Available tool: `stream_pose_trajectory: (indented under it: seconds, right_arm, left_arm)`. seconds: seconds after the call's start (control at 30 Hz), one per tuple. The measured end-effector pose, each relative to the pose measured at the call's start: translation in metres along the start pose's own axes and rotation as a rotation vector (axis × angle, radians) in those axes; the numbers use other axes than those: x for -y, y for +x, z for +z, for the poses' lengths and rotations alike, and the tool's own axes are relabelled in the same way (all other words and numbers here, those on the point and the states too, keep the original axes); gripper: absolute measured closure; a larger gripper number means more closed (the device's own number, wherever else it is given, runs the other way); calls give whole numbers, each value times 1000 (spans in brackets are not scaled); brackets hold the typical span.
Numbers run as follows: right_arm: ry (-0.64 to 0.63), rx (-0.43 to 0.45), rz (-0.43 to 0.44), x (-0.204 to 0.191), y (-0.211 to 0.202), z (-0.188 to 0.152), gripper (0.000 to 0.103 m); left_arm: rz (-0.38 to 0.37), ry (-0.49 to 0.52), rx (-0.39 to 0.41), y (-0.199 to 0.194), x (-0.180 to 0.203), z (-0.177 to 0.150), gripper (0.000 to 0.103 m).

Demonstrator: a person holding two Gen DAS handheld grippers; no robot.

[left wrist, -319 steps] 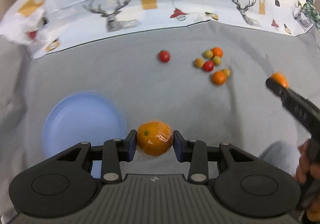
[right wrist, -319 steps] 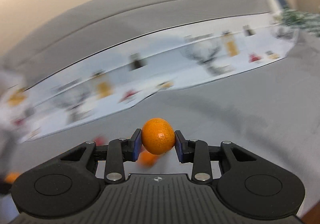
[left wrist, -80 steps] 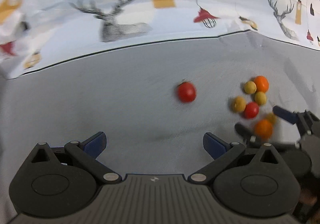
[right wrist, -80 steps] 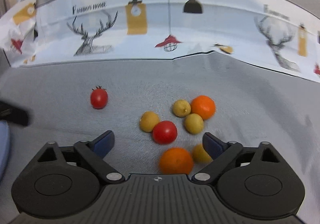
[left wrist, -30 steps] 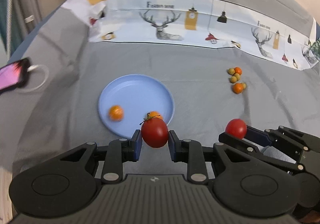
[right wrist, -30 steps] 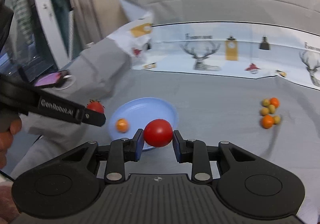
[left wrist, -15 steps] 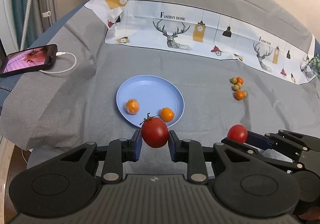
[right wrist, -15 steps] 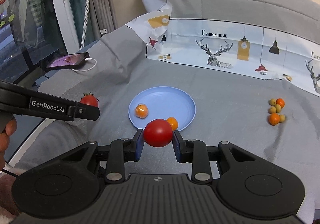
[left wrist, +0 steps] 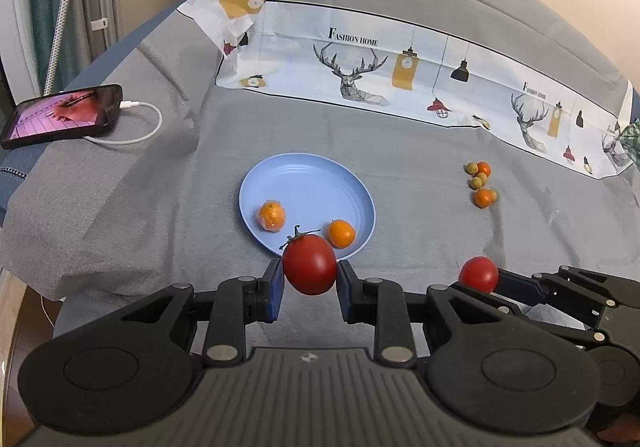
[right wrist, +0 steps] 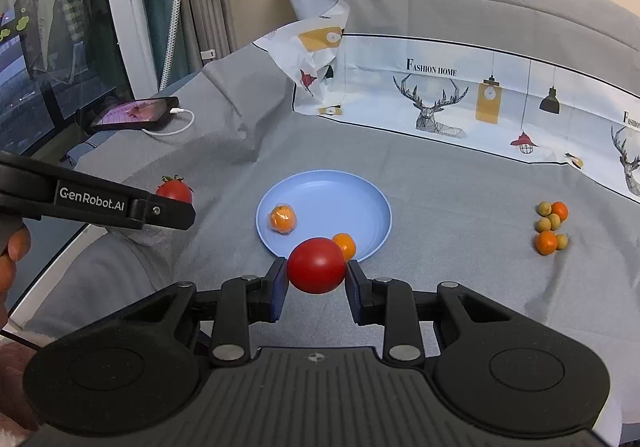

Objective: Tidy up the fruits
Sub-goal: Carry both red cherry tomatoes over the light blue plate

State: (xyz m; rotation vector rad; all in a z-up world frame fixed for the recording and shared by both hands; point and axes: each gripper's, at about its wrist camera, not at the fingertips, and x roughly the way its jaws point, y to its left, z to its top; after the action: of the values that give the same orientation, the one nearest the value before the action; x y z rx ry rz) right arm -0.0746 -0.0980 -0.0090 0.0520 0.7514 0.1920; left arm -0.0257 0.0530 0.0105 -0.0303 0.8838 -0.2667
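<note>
Left gripper (left wrist: pixel 310 283): jaws pinched the stemmed tomato (left wrist: pixel 309 264) at its sides, held above the near rim of the blue plate (left wrist: pixel 312 183), likely for dropping in.
Right gripper (right wrist: pixel 317 285): jaws clamped a smooth tomato (right wrist: pixel 316 265), also hovering short of the plate.
Plate: already held a wrapped orange (left wrist: pixel 271 216) and a small orange (left wrist: pixel 341 233), so it served as the collecting spot.
Loose fruit cluster (left wrist: pixel 480 183): lay on the grey bed cover, well apart to the right, not yet gathered.

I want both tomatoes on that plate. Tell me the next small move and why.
Probably carry the left gripper forward over the blue plate and lower it before opening. Its jaws clamp a stemmed tomato just short of the near rim, and open space remains beside the two oranges.
</note>
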Motion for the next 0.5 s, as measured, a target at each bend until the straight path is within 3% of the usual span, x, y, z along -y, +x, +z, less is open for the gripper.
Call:
stream_pose_trajectory:
  seconds: [0.5]
  right_arm:
    - [16, -34, -3, 4, 22, 4, 71]
  left_arm:
    - [8, -23, -26, 24, -10, 14, 72]
